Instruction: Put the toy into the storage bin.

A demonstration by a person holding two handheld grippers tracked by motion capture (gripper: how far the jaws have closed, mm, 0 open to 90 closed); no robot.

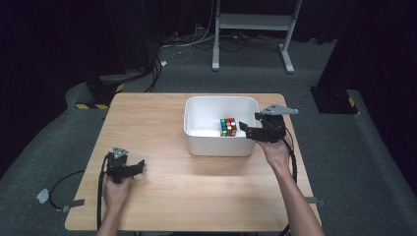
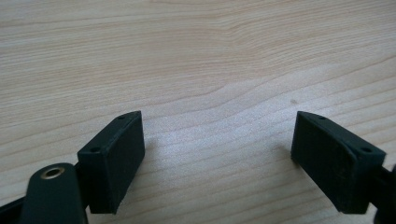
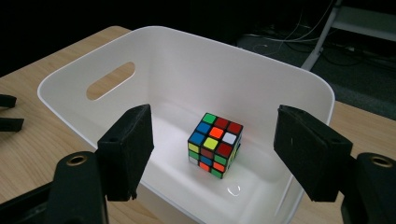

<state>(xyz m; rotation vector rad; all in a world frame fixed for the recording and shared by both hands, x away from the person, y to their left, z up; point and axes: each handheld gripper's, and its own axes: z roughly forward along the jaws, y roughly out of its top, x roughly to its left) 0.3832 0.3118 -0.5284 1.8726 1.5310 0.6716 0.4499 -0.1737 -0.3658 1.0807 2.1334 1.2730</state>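
A scrambled puzzle cube (image 1: 228, 127) (image 3: 215, 144) rests on the floor of a white plastic bin (image 1: 196, 110) (image 3: 299, 77) at the table's back centre. My right gripper (image 1: 244, 128) (image 3: 214, 154) hovers at the bin's right rim, open, with the cube below and beyond its jaws and nothing between them. My left gripper (image 1: 139, 165) (image 2: 217, 156) lies low over the bare wood at the front left, open and holding nothing.
The wooden table (image 1: 157, 118) (image 2: 196, 56) carries just the bin. Dark floor, cables (image 1: 192, 42) and a white metal stand (image 1: 253, 22) lie beyond the far edge. A cable (image 1: 66, 182) trails off the table's left side from the left gripper.
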